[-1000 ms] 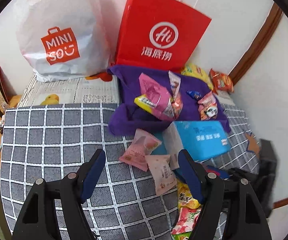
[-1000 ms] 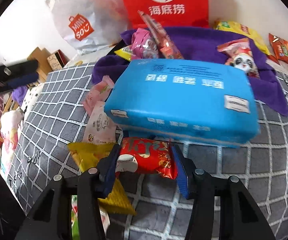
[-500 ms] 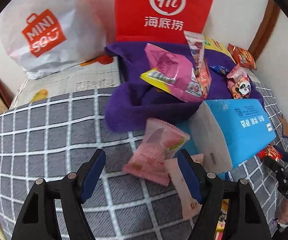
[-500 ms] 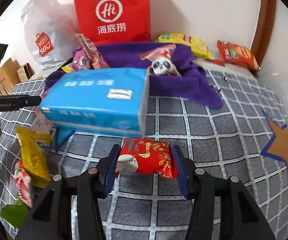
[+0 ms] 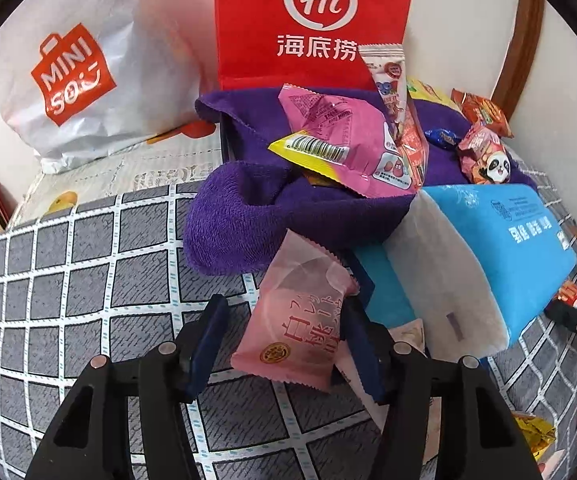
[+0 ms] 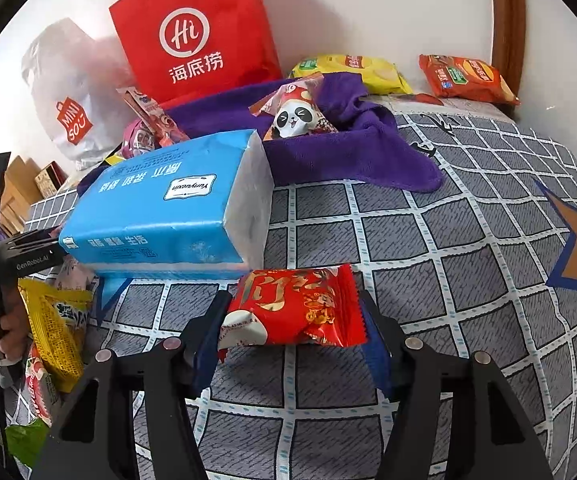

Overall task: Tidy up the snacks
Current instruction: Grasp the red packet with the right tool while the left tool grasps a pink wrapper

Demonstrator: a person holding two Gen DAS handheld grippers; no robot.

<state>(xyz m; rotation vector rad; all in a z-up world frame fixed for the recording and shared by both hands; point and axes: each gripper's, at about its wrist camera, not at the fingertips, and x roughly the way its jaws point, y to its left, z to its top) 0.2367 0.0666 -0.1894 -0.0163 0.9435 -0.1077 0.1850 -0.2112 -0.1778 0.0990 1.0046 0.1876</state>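
Where the grey checked bedcover [image 6: 428,240] lies nearest, right gripper [image 6: 294,334] jaws pinch a red foil snack packet [image 6: 300,304]; left gripper [image 5: 282,344] jaws spread around a pale pink snack pouch [image 5: 300,320]. Beyond: blue tissue pack [image 6: 168,204], purple towel [image 6: 352,148], red paper bag [image 6: 196,32].

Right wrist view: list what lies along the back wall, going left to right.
White Miniso bag → red Haidilao paper bag → yellow chip packet → orange chip packet → wooden door frame.
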